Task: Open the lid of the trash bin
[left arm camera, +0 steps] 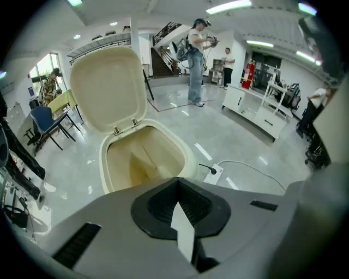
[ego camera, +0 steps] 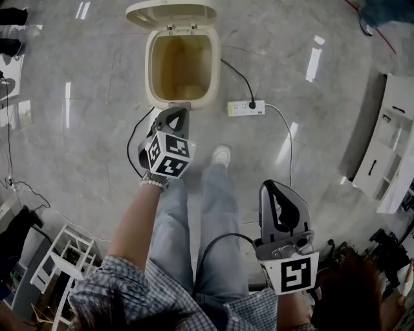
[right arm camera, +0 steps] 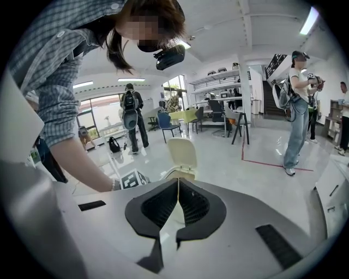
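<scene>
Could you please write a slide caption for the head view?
Shut left claw near the cream plastic trash bin, its hinged lid already standing open.

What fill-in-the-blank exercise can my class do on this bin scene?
The trash bin has its lid ___.
The left gripper, near the bin's front rim, has its jaws ___.
In the head view, the power strip lies on the bin's ___ side.
Missing words: open; shut; right.

Your trash bin (ego camera: 215,64) looks like smooth cream plastic, the floor (ego camera: 84,149) under it is glossy polished stone, and your shirt (ego camera: 123,288) is checked cloth.
</scene>
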A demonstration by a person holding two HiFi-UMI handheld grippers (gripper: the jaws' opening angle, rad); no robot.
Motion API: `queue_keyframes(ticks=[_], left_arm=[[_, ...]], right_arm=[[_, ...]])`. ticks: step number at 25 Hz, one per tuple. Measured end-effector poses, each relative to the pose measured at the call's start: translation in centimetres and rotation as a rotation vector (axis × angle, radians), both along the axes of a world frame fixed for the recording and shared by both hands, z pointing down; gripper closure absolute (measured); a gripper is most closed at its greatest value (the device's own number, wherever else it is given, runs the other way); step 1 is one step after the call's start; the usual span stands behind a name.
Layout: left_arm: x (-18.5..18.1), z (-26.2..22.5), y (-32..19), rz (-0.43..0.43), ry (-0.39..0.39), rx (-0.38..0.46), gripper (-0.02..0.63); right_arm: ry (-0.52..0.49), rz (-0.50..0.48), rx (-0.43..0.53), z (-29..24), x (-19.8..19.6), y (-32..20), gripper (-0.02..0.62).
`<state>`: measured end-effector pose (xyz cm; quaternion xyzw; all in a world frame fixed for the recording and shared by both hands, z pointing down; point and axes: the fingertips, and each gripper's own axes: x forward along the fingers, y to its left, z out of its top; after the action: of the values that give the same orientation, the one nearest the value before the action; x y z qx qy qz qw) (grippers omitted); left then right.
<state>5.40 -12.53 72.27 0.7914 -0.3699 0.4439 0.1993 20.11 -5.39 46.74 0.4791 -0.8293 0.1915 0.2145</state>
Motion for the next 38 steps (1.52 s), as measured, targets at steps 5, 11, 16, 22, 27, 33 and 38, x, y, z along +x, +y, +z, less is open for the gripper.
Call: queue_keyframes(ticks=[5,11,16,22,27,33,38], left_arm=[[-0.1,-3.5,-0.3,-0.026,0.087,0.026,0.607],[-0.8,-8.2,0.0,-0.003,0.135,0.048,0.607],[-1.1,-13.2,0.1,0.047,0.167,0.094,0.607],[-1.9,-18.7,2.3,0.077,0.215,0.113,0.608],[-4.0,-23.1,4.4,0.064,0.232,0.127,0.607],[-6.3,-29.6,5.1,0.030,0.280,0.178,0.607],[-8.3,-35.3,5.4,-0.009,0.318,0.252,0.607]], right_arm=[[0.000,0.021,0.008,-1.8,0.1,0.7,0.572],[0.006,0.024,0.031,-4.7,-1.1,2.3,0.572],[0.002,0.027,0.071,-7.7,-2.5,2.5,0.572],[0.018,0.051,0.135,-11.4,-3.0,2.1,0.572],[0.031,0.062,0.189,-15.0,-3.3,1.8,0.573],[0.054,0.059,0.231,-18.4,-3.4,2.2,0.572],[0.061,0.060,0.265,-20.9,-3.8,2.4,0.572]])
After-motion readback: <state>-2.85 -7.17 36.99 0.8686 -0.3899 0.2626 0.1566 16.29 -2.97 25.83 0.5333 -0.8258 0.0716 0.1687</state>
